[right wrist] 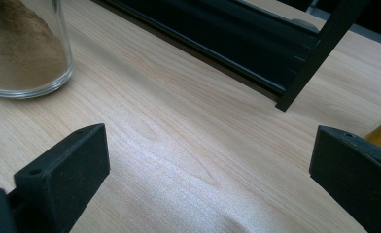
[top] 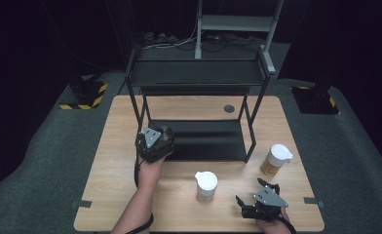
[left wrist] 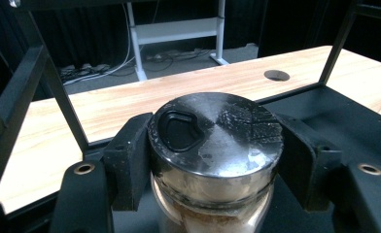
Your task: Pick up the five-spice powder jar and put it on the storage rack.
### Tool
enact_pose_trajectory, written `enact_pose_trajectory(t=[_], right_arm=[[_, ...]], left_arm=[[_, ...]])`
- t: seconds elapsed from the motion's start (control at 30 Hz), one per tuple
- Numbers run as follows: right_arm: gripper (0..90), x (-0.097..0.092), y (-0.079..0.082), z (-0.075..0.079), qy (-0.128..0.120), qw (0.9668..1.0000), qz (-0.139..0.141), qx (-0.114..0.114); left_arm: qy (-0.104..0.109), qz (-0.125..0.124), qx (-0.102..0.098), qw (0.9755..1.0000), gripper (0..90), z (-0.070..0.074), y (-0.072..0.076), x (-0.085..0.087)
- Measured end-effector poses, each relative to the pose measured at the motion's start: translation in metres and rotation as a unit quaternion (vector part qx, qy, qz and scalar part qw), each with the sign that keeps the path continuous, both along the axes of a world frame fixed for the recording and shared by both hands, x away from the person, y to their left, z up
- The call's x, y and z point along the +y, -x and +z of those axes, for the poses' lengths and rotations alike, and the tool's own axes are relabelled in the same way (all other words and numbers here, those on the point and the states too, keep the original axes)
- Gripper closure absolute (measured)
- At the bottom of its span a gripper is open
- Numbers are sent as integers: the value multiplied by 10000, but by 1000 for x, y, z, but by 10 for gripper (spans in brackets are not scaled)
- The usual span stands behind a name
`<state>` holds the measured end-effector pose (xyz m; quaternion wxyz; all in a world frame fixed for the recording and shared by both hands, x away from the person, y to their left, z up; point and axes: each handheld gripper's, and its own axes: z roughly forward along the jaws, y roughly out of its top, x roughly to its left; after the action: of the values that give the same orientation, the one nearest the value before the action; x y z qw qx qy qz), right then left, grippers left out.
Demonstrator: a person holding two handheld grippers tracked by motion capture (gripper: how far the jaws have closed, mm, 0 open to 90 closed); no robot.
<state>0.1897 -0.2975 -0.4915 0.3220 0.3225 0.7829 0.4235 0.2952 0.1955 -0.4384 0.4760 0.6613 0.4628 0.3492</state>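
My left gripper (top: 154, 141) (left wrist: 213, 160) is shut on a glass jar (left wrist: 217, 136) with a dark, shiny lid and brown powder inside. Both jaws press on the jar just under its lid. It hangs at the front left corner of the black rack's lower shelf (top: 208, 141) (left wrist: 354, 126). My right gripper (top: 250, 191) (right wrist: 208, 165) rests low over the table's front right part, open, with only bare wood between its jaws. A white-lidded jar (top: 206, 186) (right wrist: 23, 48) of brown powder stands just left of it.
A second white-lidded jar (top: 276, 160) with orange-brown contents stands to the right of the rack's front right leg (top: 251, 146) (right wrist: 315, 58). The rack's upper shelf (top: 199, 73) spans the back of the wooden table (top: 111, 195). A cable hole (top: 229, 108) lies behind the rack.
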Motion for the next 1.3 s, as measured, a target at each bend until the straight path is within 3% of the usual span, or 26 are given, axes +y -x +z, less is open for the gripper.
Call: enact_pose_trajectory(t=[1.3], right_arm=[[2, 0, 0, 0, 4, 10000, 8, -7]], left_arm=[[36, 62, 134, 9999, 347, -15, -3, 3]])
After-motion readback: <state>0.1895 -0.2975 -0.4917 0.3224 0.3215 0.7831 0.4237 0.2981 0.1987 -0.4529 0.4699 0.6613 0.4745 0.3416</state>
